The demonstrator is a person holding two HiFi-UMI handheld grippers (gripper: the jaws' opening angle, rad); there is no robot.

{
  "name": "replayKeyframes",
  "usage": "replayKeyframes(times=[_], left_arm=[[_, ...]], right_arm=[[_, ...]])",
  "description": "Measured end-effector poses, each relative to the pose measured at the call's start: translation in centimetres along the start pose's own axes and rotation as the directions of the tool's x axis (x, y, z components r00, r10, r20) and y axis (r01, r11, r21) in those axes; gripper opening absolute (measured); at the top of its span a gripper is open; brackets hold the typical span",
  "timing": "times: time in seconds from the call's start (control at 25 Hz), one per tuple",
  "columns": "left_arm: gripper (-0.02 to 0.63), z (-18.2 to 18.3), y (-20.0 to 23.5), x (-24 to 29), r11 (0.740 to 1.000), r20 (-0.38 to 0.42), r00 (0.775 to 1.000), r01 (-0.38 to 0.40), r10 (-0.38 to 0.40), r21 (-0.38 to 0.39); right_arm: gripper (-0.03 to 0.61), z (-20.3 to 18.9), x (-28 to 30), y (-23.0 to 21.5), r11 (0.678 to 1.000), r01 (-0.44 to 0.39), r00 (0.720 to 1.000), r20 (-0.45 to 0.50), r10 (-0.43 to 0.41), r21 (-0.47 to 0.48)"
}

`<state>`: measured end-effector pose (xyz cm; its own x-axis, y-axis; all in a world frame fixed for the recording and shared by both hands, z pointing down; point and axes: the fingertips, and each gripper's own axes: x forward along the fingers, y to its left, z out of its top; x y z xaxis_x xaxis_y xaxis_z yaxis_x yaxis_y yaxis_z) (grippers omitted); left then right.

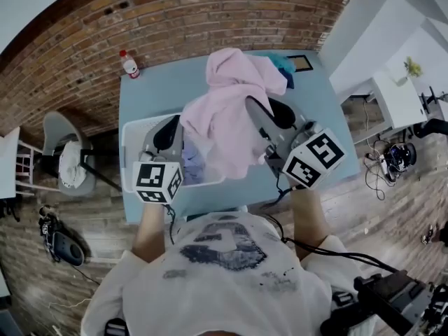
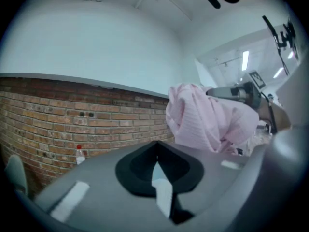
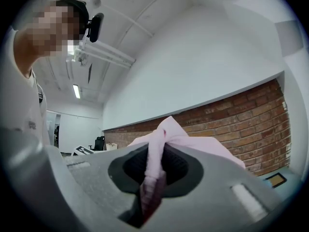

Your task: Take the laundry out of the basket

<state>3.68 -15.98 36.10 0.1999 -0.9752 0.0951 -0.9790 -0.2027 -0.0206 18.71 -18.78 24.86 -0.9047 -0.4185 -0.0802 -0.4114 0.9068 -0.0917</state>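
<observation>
Nearest, the left gripper (image 1: pixel 168 133) points level over the near side of the basket (image 1: pixel 129 142). Its fingers (image 2: pixel 137 168) meet at the tips with no cloth pinched there; a pale sliver shows in the seam behind the tips, and what it is cannot be told. Just below these fingers, inside the basket, lies a bluish cloth (image 1: pixel 192 166).

Beside it, the right gripper (image 1: pixel 269 114) also points level. Its fingers (image 3: pixel 183 166) are nearly closed, clamped on a bunched fold of the pink garment (image 1: pixel 224 117). That fold runs up between the pads and past the tips, then spreads out beyond them. From the right fingers the garment hangs down and across toward the left fingers, its lower part draped over the basket's far rim. Seen from the left gripper view, the garment hangs to the right of the left fingers, apart from them.

Beyond both sets of fingers stretches the blue table (image 1: pixel 150 93), which bears the basket. At its far corner, ahead and left of the left fingers, stands a bottle (image 1: pixel 129 64) with a red cap. Ahead and right of the right fingers lie a teal cloth (image 1: pixel 283 65) and, past it, a frame (image 1: pixel 301 63). Well left of the left fingers is a chair (image 1: pixel 59 135) with a white cloth (image 1: pixel 72 165) on it. Farthest off runs a brick wall (image 1: pixel 175 12)
</observation>
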Motion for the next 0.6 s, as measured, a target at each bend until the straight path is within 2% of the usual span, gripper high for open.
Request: replayKeyframes(times=[0.36, 0.6], left_arm=[[-0.008, -0.3, -8.3, 5.7, 0.998, -0.011, 0.998, 0.07, -0.07, 0.009], [-0.008, -1.5, -13.4, 8.8, 0.992, -0.04, 0.992, 0.122, -0.121, 0.012]], right_arm=[[0.04, -0.7, -7.8, -7.7, 0.994, 0.104, 0.995, 0.003, -0.104, 0.023], [0.04, -3.2, -12.3, -11.7, 0.984, 0.18, 0.982, -0.051, -0.18, 0.002]])
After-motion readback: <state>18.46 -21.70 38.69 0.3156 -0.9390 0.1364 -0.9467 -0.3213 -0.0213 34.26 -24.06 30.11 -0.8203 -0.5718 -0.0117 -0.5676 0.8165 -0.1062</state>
